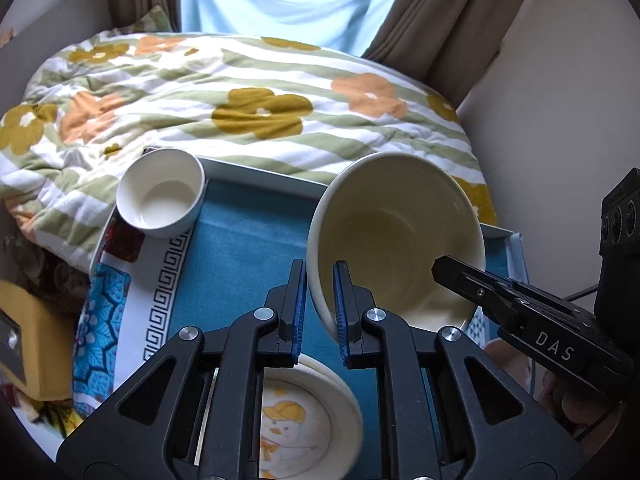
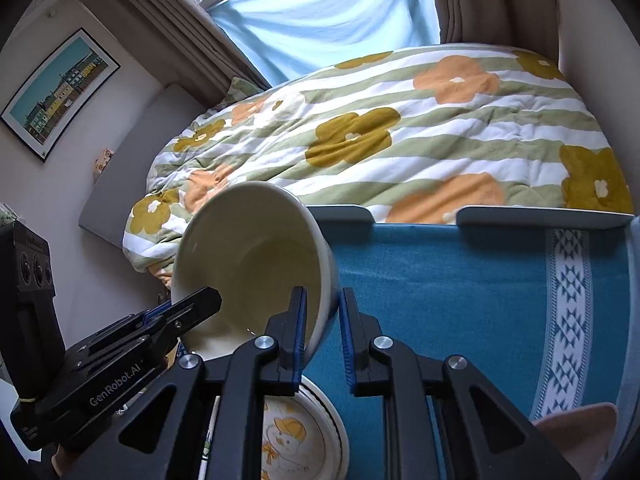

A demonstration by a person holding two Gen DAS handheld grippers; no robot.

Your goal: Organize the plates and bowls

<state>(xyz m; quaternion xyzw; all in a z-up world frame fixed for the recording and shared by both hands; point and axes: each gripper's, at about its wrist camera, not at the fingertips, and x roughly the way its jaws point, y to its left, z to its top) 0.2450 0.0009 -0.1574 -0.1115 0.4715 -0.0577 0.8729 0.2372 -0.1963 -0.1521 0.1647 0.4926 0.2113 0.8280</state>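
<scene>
- The large cream bowl point(image 1: 400, 240) hangs tilted above the blue cloth point(image 1: 248, 240), its mouth turned toward me, held between my two claws.
- My left gripper point(image 1: 320, 312) straddles its rim, pads on either side of the wall; my right gripper point(image 2: 322, 336) straddles the opposite rim the same way. Both look clamped on it.
- It seems glazed ceramic: stiff, heavy, slippery, breakable. The rim is the sensible hold.
- Directly beneath sits the cartoon plate point(image 1: 304, 412), stacked on another.
- A small white bowl point(image 1: 162, 194) rests at the tray's far corner, well apart.
- The flowered quilt point(image 1: 240, 100) lies beyond the tray edge point(image 2: 540, 214).
</scene>
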